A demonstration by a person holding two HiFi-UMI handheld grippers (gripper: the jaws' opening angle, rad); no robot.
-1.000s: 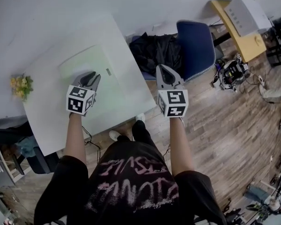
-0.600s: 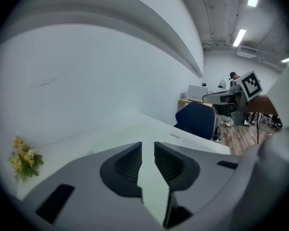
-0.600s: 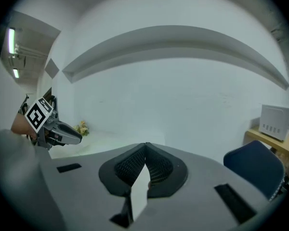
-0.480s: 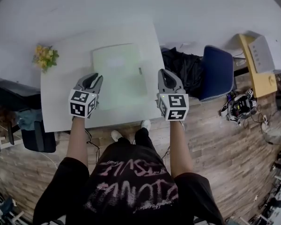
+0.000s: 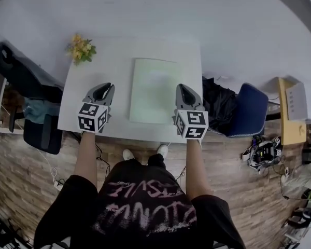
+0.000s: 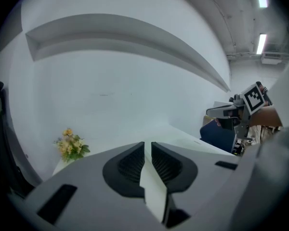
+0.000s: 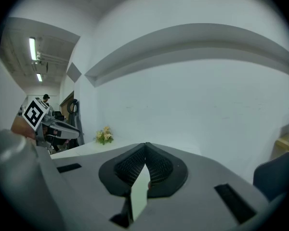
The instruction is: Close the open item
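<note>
You held both grippers above the white rectangular table [image 5: 114, 66]. The pale green flat rectangular case [image 5: 153, 90] lay flat on it between them. Your left gripper [image 6: 148, 143] was narrowed to a thin slit with nothing in it. Your right gripper [image 7: 145, 144] had its tips touching, also empty. A small yellow flower bunch [image 5: 81, 47] sat at the far left corner.
</note>
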